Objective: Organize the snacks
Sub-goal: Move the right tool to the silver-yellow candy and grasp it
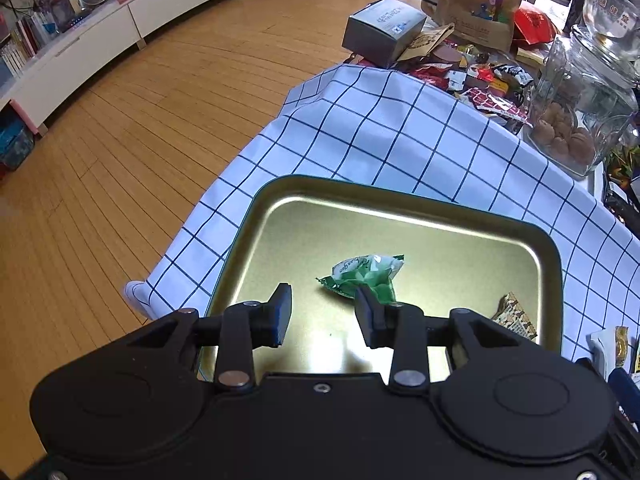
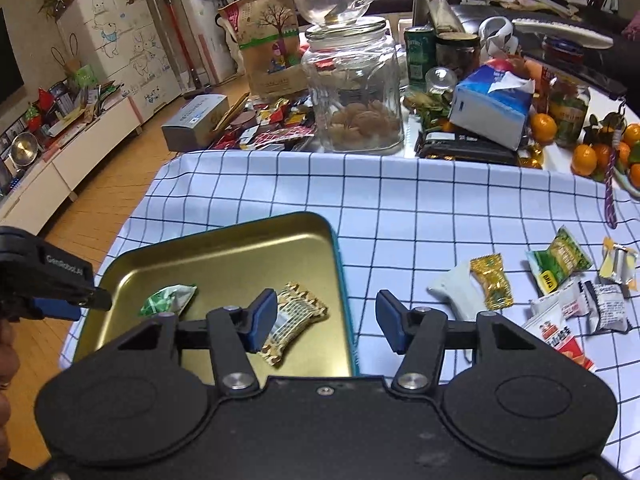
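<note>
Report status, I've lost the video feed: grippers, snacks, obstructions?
Both hand-held grippers open, empty. Two snacks in gold tray; rest on cloth. Nothing obstructing.

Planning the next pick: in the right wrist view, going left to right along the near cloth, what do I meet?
Green packet → brown patterned packet, both in the gold tray → gold candy → green-yellow packet → yellow-ended candy.

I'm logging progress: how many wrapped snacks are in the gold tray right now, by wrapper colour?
In the gold tray:
green and white snack: 1
beige and brown snack: 1
Total: 2
</note>
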`<state>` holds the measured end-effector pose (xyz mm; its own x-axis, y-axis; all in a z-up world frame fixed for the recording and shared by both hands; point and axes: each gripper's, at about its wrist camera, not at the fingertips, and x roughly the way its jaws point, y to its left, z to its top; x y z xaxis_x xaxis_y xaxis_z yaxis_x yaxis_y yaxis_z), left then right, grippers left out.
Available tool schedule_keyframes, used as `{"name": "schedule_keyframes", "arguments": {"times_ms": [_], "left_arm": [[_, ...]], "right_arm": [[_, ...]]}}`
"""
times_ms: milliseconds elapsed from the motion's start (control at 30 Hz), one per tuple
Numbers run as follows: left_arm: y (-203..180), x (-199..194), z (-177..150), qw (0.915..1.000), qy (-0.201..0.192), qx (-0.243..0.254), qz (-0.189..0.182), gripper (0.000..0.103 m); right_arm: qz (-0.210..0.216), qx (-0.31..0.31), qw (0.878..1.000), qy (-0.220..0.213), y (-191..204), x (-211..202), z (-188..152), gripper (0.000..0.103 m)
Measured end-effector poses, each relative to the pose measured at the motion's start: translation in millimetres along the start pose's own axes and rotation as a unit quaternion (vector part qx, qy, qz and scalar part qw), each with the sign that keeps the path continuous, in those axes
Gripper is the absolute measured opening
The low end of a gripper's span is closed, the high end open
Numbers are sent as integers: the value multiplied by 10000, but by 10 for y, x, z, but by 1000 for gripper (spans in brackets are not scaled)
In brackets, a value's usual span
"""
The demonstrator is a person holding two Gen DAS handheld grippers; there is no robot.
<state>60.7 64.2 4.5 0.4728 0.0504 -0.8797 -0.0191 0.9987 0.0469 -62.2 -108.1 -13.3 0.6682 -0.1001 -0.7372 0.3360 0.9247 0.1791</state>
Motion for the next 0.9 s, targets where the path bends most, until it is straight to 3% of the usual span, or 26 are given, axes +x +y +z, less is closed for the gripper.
{"name": "schedule_keyframes", "arguments": {"times_ms": [300,500,633,733,900], "left_arm": [[-310,-232,-22,9979,-512,344,-187,46],[-562,-367,-9,9955,-625,320,-630,46],[-821,-391,-43,9939,-608,530,-750,46],[-1031,-401,-101,9918,-564,812,-811,46],[-1328,-429,-210,9873,-468,1186,-952,46]], "right_arm": [[-769,-167,9959,-447,-135,-16,37,57],[-788,636,9939,-427,-480,-79,177,57],[-822,965,9919,-116,-782,-60,268,57],[-930,1453,9850,91,-1113,-67,295,57],[-1567,2070,9655,181,-1684,-143,317,51]]}}
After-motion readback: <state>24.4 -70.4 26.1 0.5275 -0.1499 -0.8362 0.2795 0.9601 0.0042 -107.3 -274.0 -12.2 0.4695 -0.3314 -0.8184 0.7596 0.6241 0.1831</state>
